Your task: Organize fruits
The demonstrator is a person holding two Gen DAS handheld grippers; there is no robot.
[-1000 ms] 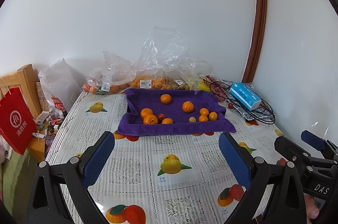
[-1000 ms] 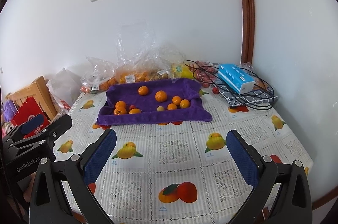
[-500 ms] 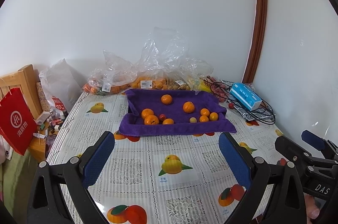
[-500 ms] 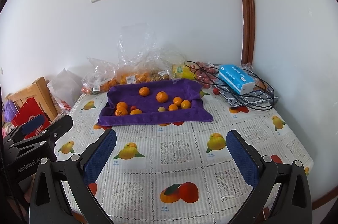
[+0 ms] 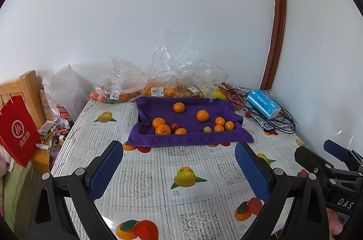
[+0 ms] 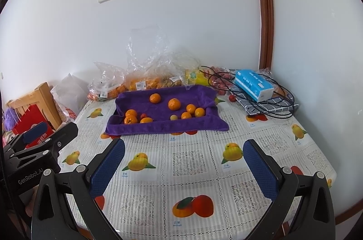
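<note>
Fruit laid on a purple cloth, both grippers held back over the near tabletop.

Nearest, the left hand-held gripper (image 5: 179, 168) and the right hand-held gripper (image 6: 183, 168) are held spread wide with nothing between the blue pads, above the fruit-printed tabletop (image 6: 192, 174). Farther in, the cloth (image 5: 190, 140) is seen with oranges (image 5: 163, 129) and a small red fruit (image 5: 174, 126) at its left, more oranges (image 5: 202, 115) toward the right. Behind it, plastic bags (image 5: 158, 90) of fruit are piled against the wall; far right, a blue box (image 5: 263, 103) is ringed by black cable (image 5: 283, 122).
</note>
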